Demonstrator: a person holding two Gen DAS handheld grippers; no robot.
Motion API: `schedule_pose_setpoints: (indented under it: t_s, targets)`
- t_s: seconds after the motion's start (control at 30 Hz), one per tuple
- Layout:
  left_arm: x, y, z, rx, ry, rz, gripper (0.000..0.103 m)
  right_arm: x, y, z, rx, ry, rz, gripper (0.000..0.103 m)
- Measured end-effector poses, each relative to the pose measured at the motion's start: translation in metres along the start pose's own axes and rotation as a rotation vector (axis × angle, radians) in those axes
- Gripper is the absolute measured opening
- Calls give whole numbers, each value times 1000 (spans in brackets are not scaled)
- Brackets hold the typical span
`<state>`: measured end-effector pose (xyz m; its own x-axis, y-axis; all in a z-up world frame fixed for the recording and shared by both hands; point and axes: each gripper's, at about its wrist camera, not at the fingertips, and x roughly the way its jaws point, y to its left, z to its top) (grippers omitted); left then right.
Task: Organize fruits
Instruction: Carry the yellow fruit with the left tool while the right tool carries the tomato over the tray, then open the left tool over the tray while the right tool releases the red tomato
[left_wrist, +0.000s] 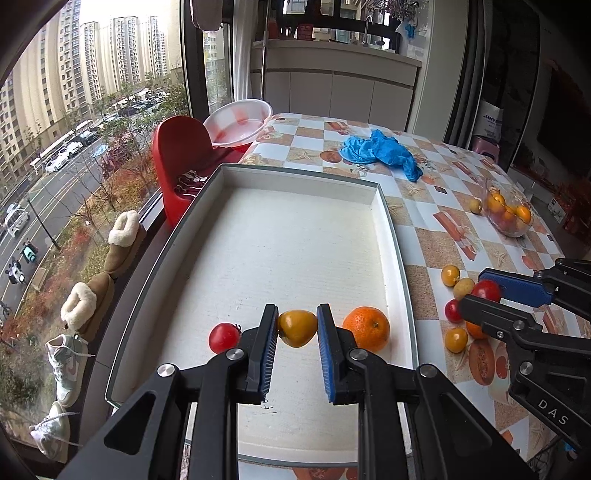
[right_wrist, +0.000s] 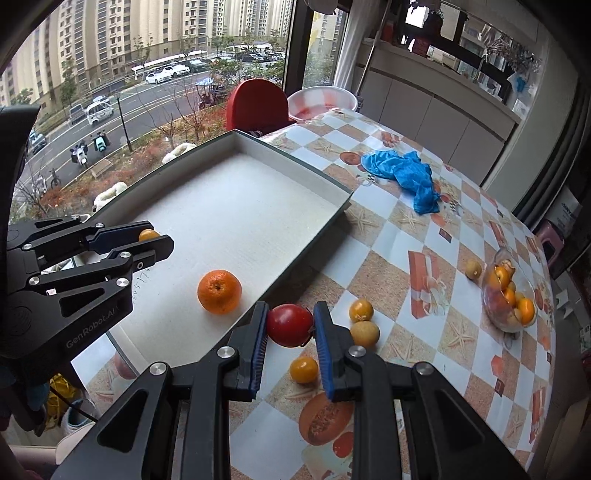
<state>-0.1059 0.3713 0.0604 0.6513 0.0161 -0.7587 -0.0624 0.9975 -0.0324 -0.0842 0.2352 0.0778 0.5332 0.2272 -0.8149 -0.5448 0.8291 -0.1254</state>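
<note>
Left gripper (left_wrist: 297, 326) clamped on a yellow fruit (left_wrist: 296, 328), held low over the near end of the white tray (left_wrist: 391, 236). Right gripper (right_wrist: 290, 325) clamped on a red tomato (right_wrist: 289, 325), poised above the tray's near right edge and the checked tablecloth (right_wrist: 388, 236).

Seen only from the left wrist: a second red tomato (left_wrist: 224, 337) lying in the tray just left of the held fruit, and slippers and sneakers along the window sill. An orange (left_wrist: 366, 328) lay in the tray just right of the fingers, also visible from the right wrist.

Seen better from the right wrist: loose fruit on the cloth right beside the held tomato, namely two small yellow tomatoes (right_wrist: 361, 309) and a pale round fruit (right_wrist: 365, 333). From that side the yellow fruit in the left gripper mostly hidden behind its fingers.

Caught by both views: glass bowl (right_wrist: 508, 295) of fruit well apart at the right, blue cloth (right_wrist: 402, 173) farther back.
</note>
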Motion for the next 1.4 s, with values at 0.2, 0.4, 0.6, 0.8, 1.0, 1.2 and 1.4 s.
schedule_pose_setpoints:
  t_s: [0.2,0.4,0.6,0.8,1.0,1.2,1.4]
  targets:
    - [8,7,1,-8,11,15,23,10,9,15,-10,-2,22,27]
    - [14,11,1,-2,21,48,23,24,19,27,-17,8,55,27]
    - [19,16,0,-2,34,67,23,41,20,32,37,43,114,27]
    - [23,17,0,2,43,74,23,51,20,31,52,73,133,27]
    - [23,17,-1,8,42,77,23,52,19,31,59,85,152,32]
    - [26,14,-3,20,68,93,23,49,14,32,72,72,140,60]
    - [16,4,-7,50,13,149,103,35,5,32,83,40,128,76]
